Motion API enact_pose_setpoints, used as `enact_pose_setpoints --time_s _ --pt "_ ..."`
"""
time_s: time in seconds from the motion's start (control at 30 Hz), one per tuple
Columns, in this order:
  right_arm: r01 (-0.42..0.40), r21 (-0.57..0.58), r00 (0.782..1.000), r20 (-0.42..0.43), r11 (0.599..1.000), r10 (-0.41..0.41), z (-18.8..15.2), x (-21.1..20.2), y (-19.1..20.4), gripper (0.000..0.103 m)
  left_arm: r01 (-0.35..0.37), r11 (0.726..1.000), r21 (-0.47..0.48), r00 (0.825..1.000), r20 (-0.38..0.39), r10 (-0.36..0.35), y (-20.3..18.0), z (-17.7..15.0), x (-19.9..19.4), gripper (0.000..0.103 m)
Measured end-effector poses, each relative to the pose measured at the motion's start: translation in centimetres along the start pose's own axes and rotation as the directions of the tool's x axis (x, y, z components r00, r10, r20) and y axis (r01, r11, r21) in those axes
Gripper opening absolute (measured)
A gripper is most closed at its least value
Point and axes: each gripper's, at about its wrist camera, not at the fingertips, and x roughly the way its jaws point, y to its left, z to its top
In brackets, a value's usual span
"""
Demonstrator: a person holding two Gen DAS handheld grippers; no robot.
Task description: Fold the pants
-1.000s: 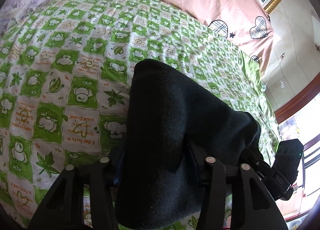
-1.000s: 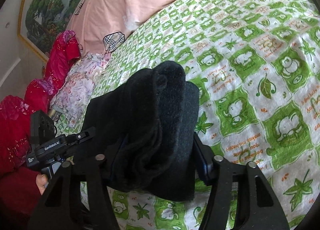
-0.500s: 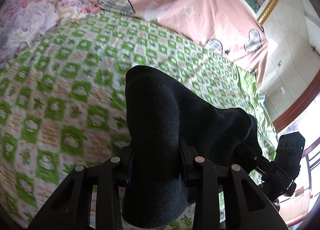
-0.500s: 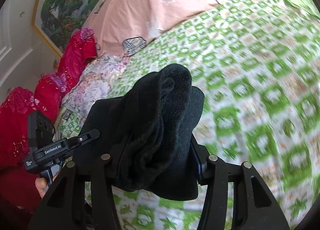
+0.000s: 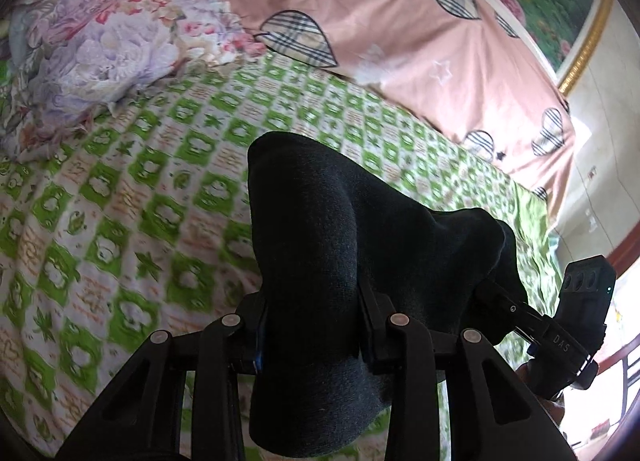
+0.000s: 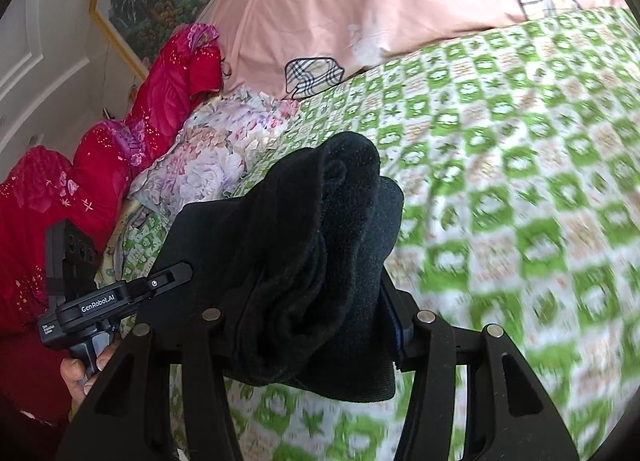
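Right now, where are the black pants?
The black pants are up off the green checked sheet, pinched at one end by the left tongs and at the other by the right tongs.

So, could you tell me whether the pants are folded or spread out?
Folded: the pants show stacked layers, bunched between both claws above the bed.

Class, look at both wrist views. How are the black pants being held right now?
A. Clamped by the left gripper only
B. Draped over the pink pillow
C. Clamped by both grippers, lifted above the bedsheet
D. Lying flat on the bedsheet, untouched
C: the left gripper and the right gripper each pinch a bunch of the black pants, which hang above the green checked bedsheet.
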Motion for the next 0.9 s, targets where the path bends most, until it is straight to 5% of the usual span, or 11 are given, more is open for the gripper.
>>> enact_pose_setpoints --time_s 0.57,0.9 --pt "0.026 -0.021 0.995 -0.093 0.999 -0.028 1.7 6.3 -1.5 0.056 -0.059 0.997 -0.053 0.998 -0.036 0.057 3.6 1.7 4.2 0.035" --pt "0.054 -0.042 0.992 -0.11 0.998 -0.058 1.5 6.3 -2.5 0.065 -0.088 0.996 -0.035 0.995 -0.047 0.086 3.9 1.2 5.1 0.052"
